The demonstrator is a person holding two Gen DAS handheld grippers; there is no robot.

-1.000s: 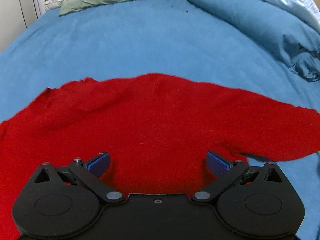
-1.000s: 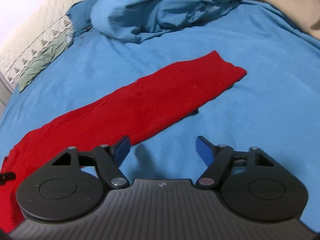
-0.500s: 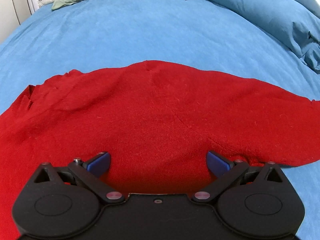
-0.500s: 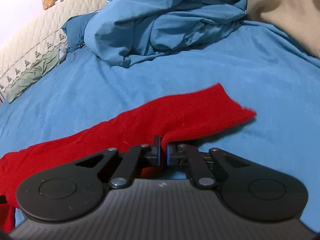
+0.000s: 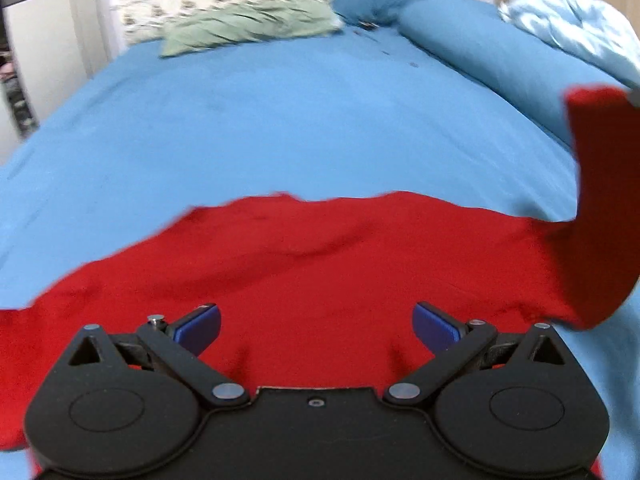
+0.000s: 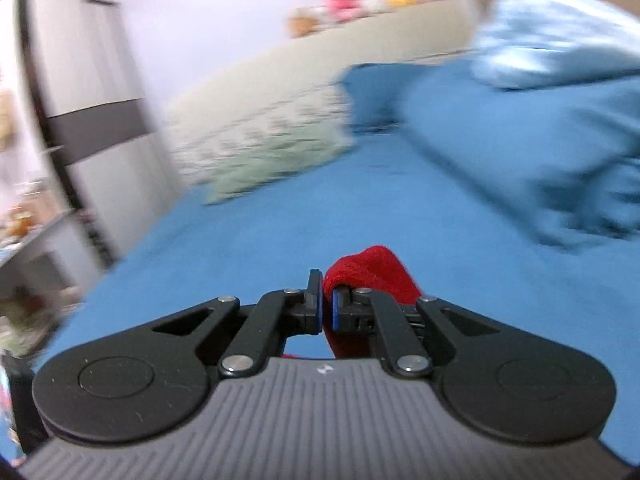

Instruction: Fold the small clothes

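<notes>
In the left wrist view, we held the left gripper low over the red garment, its blue pads spread wide apart with nothing between them. The garment lay flat across the near part of the blue bedsheet, but its right end, a long sleeve, now stood up off the bed at the frame's right edge. Half a second before, that end had lain flat on the sheet. A green pillow and a rolled blue duvet lay well beyond, at the head of the bed.

In the right wrist view, we had the right gripper pinched nearly shut on a bunched fold of the red sleeve, the cloth poking out above and beside the fingertips. A second earlier these tongs had hung open above the sleeve; half a second earlier they had closed on its edge while it was down on the bed. Now the camera looked out across the bedsheet toward the blurred wardrobe and duvet, and the blur suggested a quick swing.

We judged that the first fold was under way: the sleeve was lifted and, most likely, was to be carried across onto the garment's body. The open left gripper looked placed to steady the middle, though it had taken hold of nothing yet.
</notes>
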